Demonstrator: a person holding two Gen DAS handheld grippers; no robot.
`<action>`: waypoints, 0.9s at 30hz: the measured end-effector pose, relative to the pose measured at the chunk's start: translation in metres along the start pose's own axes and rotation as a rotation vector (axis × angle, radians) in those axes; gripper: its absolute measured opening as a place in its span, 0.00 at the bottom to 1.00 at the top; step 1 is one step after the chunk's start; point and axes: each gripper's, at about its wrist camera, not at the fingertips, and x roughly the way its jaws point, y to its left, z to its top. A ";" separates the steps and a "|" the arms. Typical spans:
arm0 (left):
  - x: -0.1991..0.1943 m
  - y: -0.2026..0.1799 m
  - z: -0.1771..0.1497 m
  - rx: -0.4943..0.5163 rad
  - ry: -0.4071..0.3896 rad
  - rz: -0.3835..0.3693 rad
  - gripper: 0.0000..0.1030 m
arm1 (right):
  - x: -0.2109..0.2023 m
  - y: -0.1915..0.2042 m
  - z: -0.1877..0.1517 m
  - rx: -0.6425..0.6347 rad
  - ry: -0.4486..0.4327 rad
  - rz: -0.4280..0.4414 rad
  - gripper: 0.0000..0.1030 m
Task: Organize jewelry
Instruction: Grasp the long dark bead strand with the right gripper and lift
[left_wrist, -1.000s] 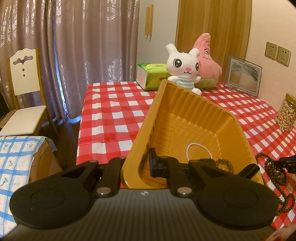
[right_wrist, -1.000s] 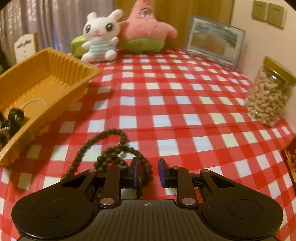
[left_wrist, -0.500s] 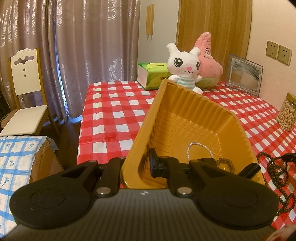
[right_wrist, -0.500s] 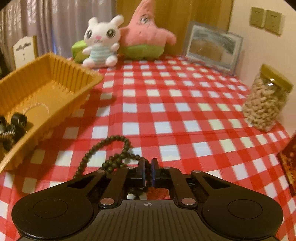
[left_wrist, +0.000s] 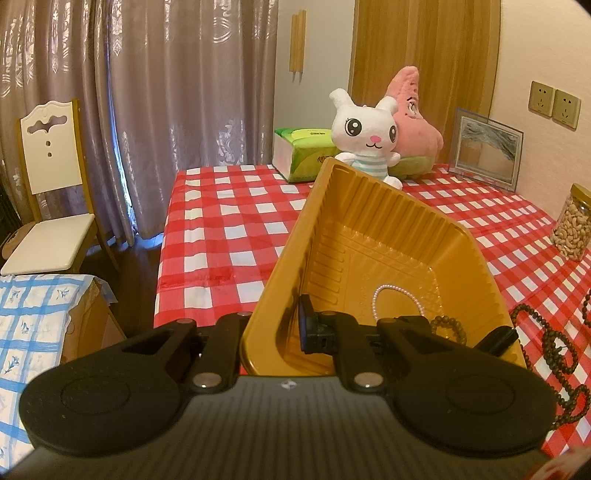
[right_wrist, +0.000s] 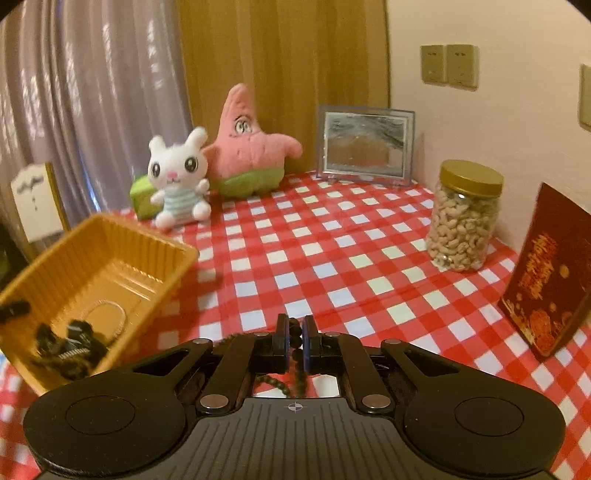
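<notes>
- Left tongs (left_wrist: 271, 332): pinching the near side wall of the yellow tray (left_wrist: 373, 236), one finger outside the wall, the other inside.
- Yellow tray: ribbed plastic, tilted, its far corner raised toward the plush toys; it stands on the table (left_wrist: 229, 225) at the left side of the red-and-white checked cloth.
- Pearl bracelet (left_wrist: 395, 295): white, lying on the tray floor.
- Small dark bead bracelet (left_wrist: 448, 326): also inside the tray, just beside the pearl one, partly hidden by the tongs' arm.
- Right tongs (right_wrist: 295, 338): pressed together on a strand of the dark bead necklace (right_wrist: 295, 363), which hangs down between and below the fingers.
- Dark bead necklace, seen from the left wrist (left_wrist: 554, 343): long loops beyond the tray's right wall, over the cloth; whether any loop touches the cloth I cannot tell.
- White rabbit plush (right_wrist: 177, 177): seated at the far end of the table, touching the pink star plush (right_wrist: 251, 147).
- Green tissue pack (left_wrist: 303, 153): left of the rabbit.
- Picture frame (right_wrist: 365, 146): upright against the wall.
- Jar of cashews (right_wrist: 465, 218): gold lid, near the right edge.
- Dark red box (right_wrist: 546, 273): gold print, tilted, at far right.
- White chair (left_wrist: 48, 184): left of the table, before the curtain (left_wrist: 166, 74).
</notes>
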 end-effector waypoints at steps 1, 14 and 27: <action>0.000 0.001 0.000 0.000 0.000 0.000 0.11 | -0.004 0.000 -0.001 0.014 0.000 0.005 0.06; -0.001 -0.003 0.004 0.008 0.006 -0.002 0.10 | -0.022 0.035 -0.012 0.053 0.058 0.060 0.06; -0.003 -0.004 0.003 0.011 0.003 -0.008 0.09 | -0.021 0.080 -0.013 0.052 0.083 0.183 0.06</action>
